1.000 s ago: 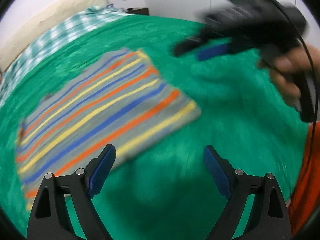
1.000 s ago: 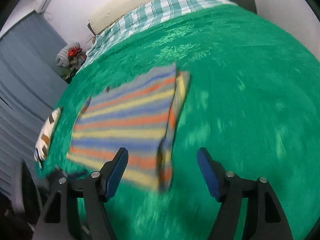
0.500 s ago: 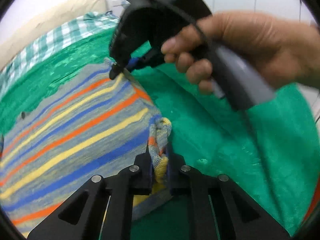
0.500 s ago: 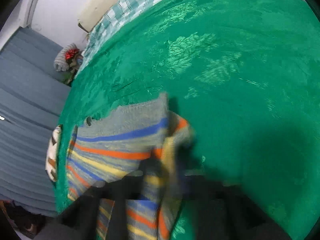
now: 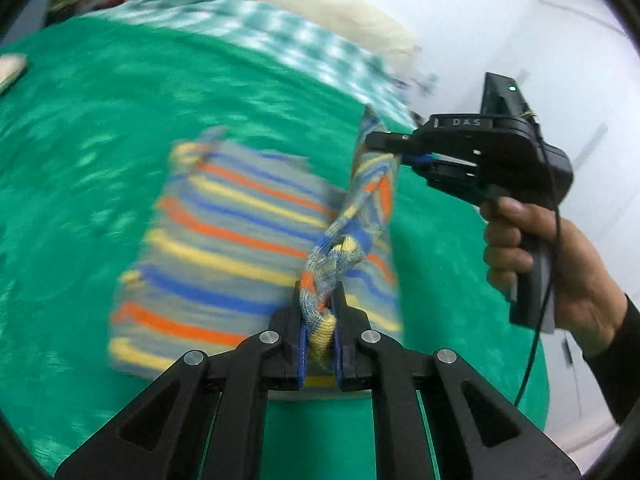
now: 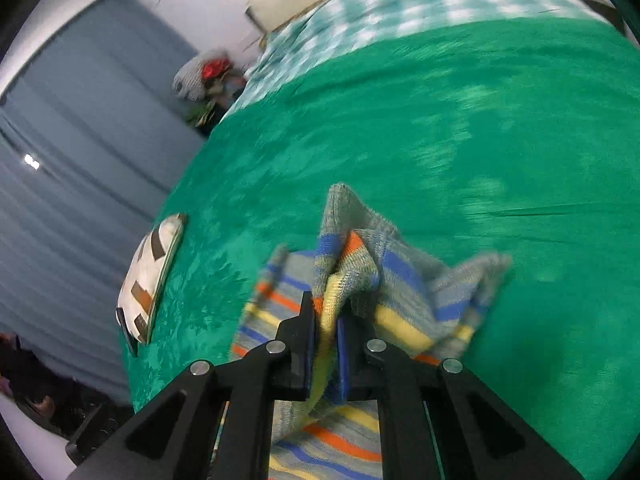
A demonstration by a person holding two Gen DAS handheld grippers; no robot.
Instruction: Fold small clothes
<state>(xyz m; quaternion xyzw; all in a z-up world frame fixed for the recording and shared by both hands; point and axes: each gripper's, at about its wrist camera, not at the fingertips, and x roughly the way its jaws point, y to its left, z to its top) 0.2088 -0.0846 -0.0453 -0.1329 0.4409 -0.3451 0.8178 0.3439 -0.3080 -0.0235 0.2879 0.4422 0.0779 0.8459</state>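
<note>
Here the left gripper and right gripper are each pinching the striped knit garment, its raised edge running near-to-far; motion blur is obscuring its left outline.

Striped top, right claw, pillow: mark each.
Striped top (image 5: 224,240), left wrist view, flat striped panel.
Right claw (image 5: 394,152), left wrist view, tips pinching fabric.
Pillow (image 6: 150,280), right wrist view, patterned face.

Readable only once: white letters "DAS" on the top face of the black body of the right gripper, just behind its fingers, in the left wrist view. A short pale mark just left of those letters, too small to make out. Nothing legible anywhere in the right wrist view.
</note>
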